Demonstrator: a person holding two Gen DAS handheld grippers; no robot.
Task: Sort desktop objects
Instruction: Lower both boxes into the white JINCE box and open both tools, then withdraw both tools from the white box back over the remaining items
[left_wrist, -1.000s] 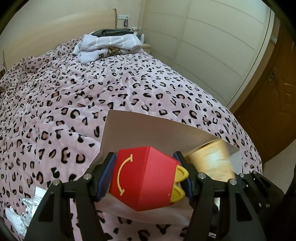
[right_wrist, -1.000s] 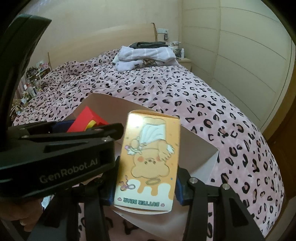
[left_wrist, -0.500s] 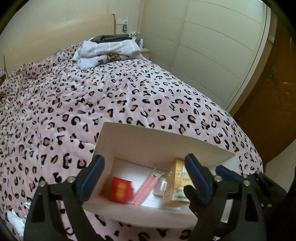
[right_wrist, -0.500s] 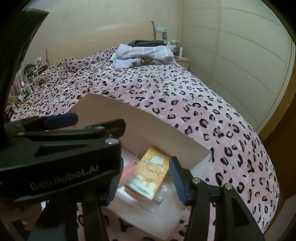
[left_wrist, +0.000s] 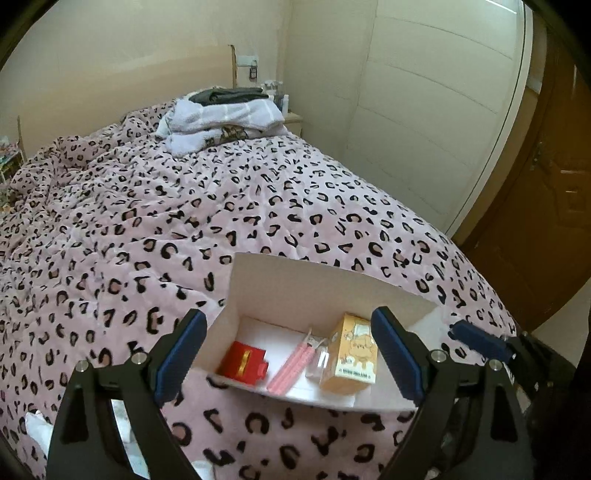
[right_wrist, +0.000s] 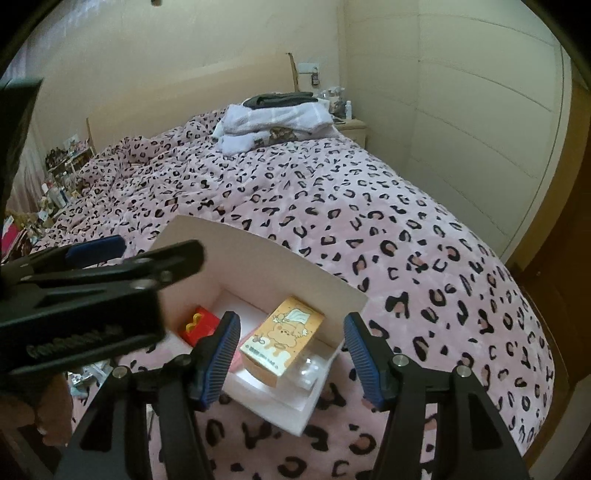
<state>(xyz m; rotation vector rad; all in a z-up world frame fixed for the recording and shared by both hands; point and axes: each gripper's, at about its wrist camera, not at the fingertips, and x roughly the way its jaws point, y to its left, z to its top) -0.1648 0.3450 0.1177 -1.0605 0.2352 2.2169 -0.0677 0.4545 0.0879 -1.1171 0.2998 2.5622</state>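
- The left gripper (left_wrist: 290, 354) hangs above the near edge of the white box (left_wrist: 295, 284), its blue-padded fingers spread wide with nothing between them.
- The right gripper (right_wrist: 290, 356) is likewise released, its jaws parted and empty over the near side of the same box (right_wrist: 258, 258).
- The white box sits on the bed, on a pink leopard-print quilt (left_wrist: 184, 221), with its tall back flap standing up.
- Inside, at the left end, lies a red carton (left_wrist: 245, 363) with yellow markings; the right wrist view shows it (right_wrist: 197, 325) tucked in the box's left corner, partly hidden behind the left gripper's body.
- A pink stick-like item (left_wrist: 295, 363) lies just beside the red carton, toward the middle of the box floor.
- An orange box printed with a cartoon bear (left_wrist: 352, 354) rests at the right end; in the right wrist view it (right_wrist: 282, 336) lies tilted between the right gripper's fingers, not touched by them.
- A small clear item (right_wrist: 308, 367) lies against the bear box; what it is cannot be told.
- Folded clothes (left_wrist: 221, 118) are stacked at the head of the bed, well apart from the box.
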